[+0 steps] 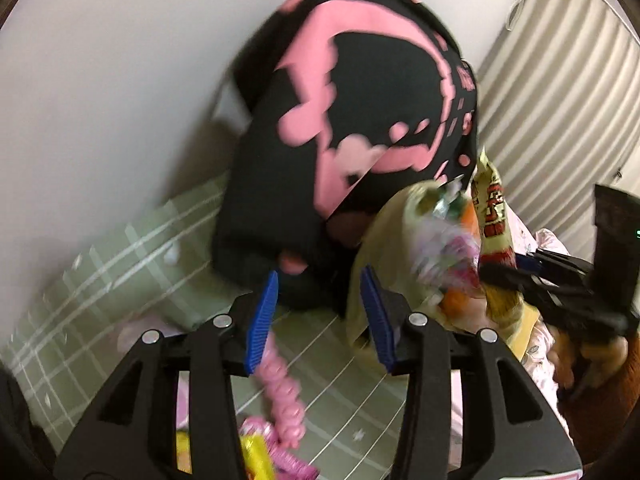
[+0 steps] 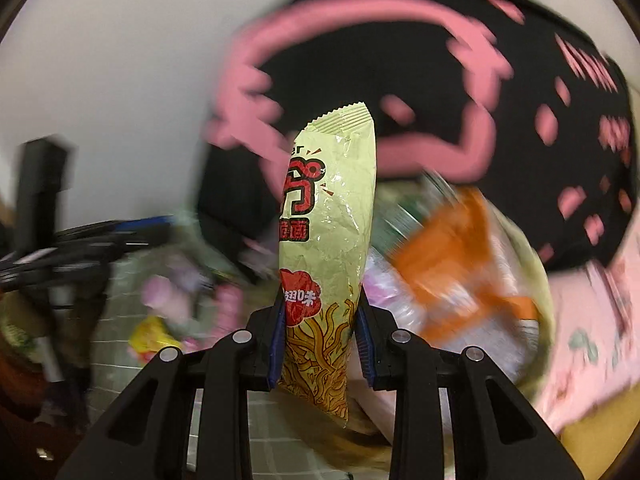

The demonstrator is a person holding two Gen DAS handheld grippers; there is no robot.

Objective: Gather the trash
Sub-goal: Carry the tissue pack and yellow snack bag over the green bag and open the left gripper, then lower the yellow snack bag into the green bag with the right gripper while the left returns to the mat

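Bare green sheet ahead passable; black garment blocks behind, trash bag right.

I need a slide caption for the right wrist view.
Right gripper clamps a snack packet upright near a trash-filled bag.

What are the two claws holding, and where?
The right claw pinches the noodle snack packet near its lower end. The left claw is open, holding nothing.

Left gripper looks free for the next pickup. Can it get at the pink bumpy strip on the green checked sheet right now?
Probably yes. The left gripper is open and holds nothing, and the pink bumpy strip lies uncovered on the green checked sheet just below its fingers; nothing visible blocks it.
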